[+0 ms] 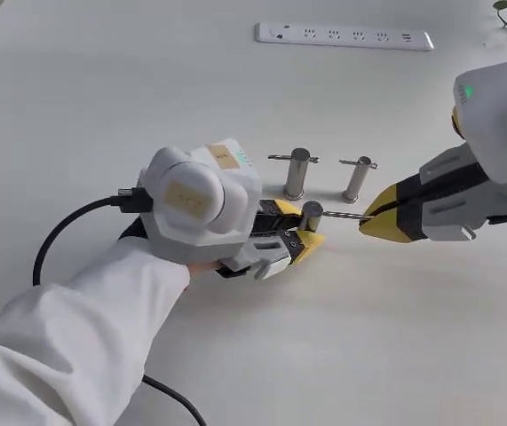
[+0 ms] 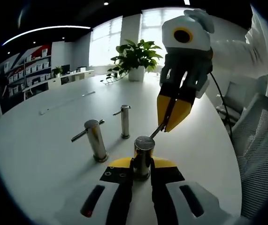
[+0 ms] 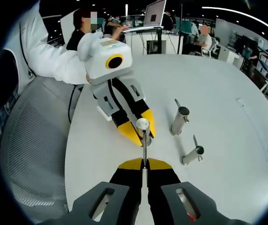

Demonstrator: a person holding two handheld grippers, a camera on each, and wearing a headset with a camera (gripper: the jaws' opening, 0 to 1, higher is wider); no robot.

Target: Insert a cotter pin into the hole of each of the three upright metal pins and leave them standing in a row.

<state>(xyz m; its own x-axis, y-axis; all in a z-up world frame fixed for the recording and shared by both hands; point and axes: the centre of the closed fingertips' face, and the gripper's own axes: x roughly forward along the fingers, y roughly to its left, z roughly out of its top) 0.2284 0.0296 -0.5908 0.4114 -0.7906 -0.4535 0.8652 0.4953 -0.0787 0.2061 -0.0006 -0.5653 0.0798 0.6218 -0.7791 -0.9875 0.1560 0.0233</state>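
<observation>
On the white table (image 1: pixel 235 355), two metal pins (image 1: pixel 297 173) at the back already carry cotter pins (image 1: pixel 278 158). Just in front, the left gripper (image 1: pixel 308 238) clamps the third pin (image 1: pixel 312 213) upright. The right gripper (image 1: pixel 370 218) pinches the last cotter pin (image 1: pixel 346 215), its tip at that pin's head. This looks like the final insertion; next comes a level, straight push through the hole

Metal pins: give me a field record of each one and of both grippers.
back left pin: standing, first cotter pin through it
back right pin: standing, second cotter pin through it
near pin: standing, clamped by left gripper
third cotter pin: held level by right gripper, tip at near pin's top; entry into hole unclear
</observation>
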